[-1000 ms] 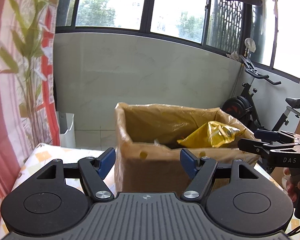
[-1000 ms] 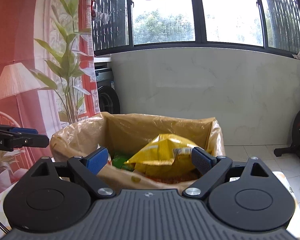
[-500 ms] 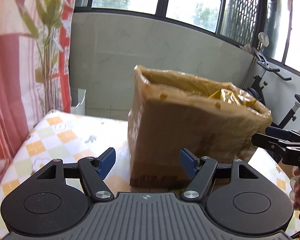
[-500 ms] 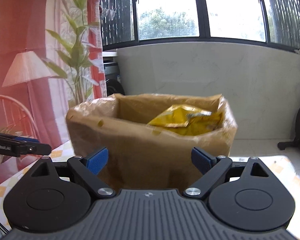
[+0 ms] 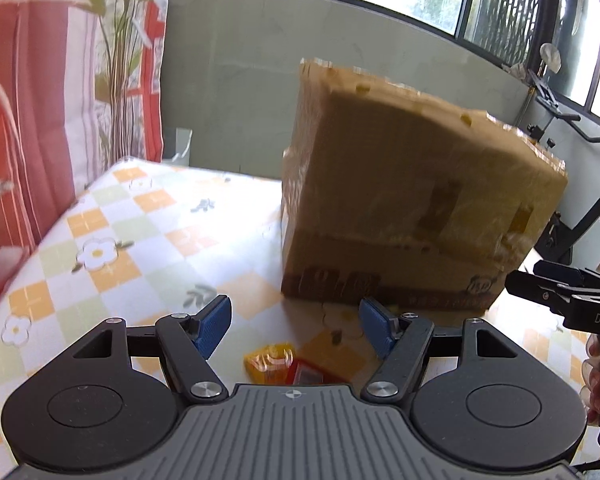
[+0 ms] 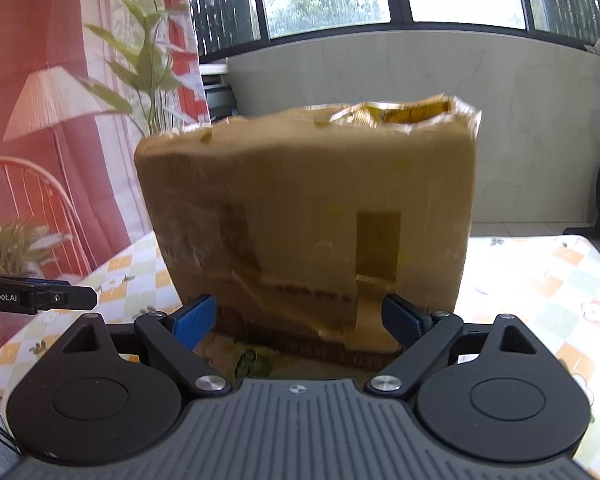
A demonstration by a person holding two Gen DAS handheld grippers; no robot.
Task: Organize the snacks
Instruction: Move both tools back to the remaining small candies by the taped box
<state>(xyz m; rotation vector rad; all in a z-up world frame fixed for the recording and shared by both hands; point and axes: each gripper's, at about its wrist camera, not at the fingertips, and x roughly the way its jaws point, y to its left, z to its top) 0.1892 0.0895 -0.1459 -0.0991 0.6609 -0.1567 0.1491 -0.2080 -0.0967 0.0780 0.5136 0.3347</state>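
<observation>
A tall cardboard box (image 5: 412, 200) wrapped in clear tape stands on the checked tablecloth (image 5: 112, 240). In the right wrist view the same box (image 6: 312, 216) fills the middle, and a yellow snack bag (image 6: 384, 114) peeks over its rim. My left gripper (image 5: 296, 326) is open above a small yellow and red snack packet (image 5: 278, 362) lying on the cloth in front of the box. My right gripper (image 6: 298, 322) is open, low and close to the box's near wall, with nothing between its fingers. A greenish packet (image 6: 250, 358) lies under it, mostly hidden.
A red curtain with printed plants (image 5: 60, 100) hangs at the left. An exercise bike (image 5: 588, 208) stands beyond the table on the right. The tablecloth (image 6: 548, 280) stretches to the right of the box. A low wall under windows (image 6: 420, 72) lies behind.
Both grippers have sunk from above the box's rim to table level in front of it. The box's inside has dropped out of sight, and the yellow and red packet has come into view.
</observation>
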